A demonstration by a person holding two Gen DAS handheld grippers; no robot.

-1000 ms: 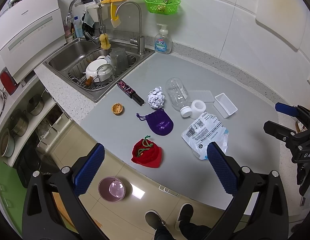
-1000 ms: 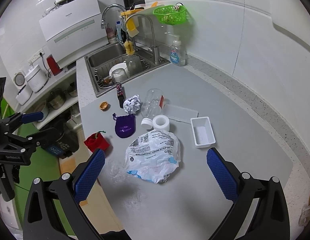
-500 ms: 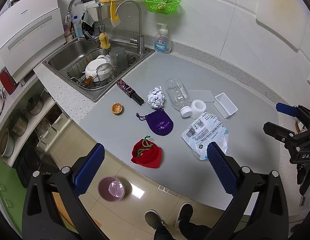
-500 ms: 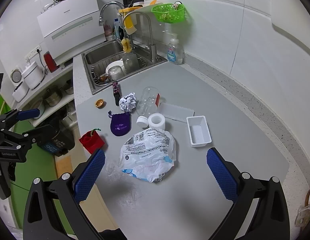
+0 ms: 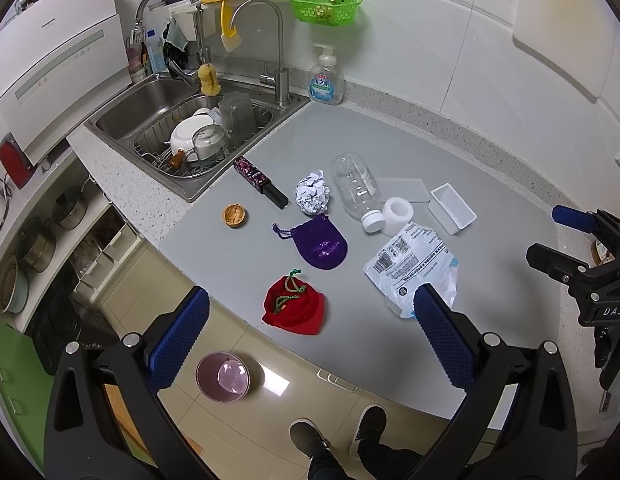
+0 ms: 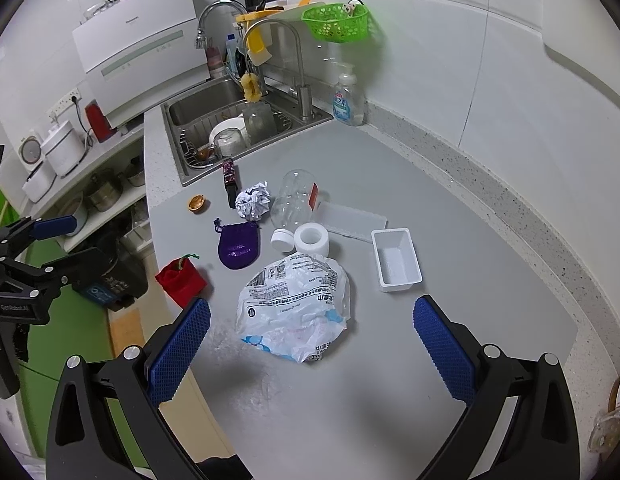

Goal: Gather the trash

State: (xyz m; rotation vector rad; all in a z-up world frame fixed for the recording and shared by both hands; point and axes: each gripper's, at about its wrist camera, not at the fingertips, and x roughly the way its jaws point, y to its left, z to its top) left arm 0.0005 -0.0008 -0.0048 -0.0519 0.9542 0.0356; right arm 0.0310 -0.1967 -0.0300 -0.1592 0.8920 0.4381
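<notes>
We hold both tools high above the grey counter, each with its jaws spread wide and nothing between them: the left gripper over the counter's near edge, the right gripper over its near end. That height looks like a survey stance to us, chosen to take in all the litter before committing to a piece.

We take the white plastic bag as our landmark, since it lies nearest the right gripper and is probably the easiest first grab. Just beside the bag, toward the counter's edge, sits a red pouch; a purple pouch lies a little farther on. Behind the bag stand a white tape roll and, touching it, the capped mouth of a clear bottle lying on its side. A white tray rests off to the bag's far right. Beyond the bottle is a crumpled paper ball, then a dark slim box and a small brown nutshell-like thing. Farthest from the bag is the sink. On the floor below the counter's edge we see a lined pink bin, likely where the trash belongs.
</notes>
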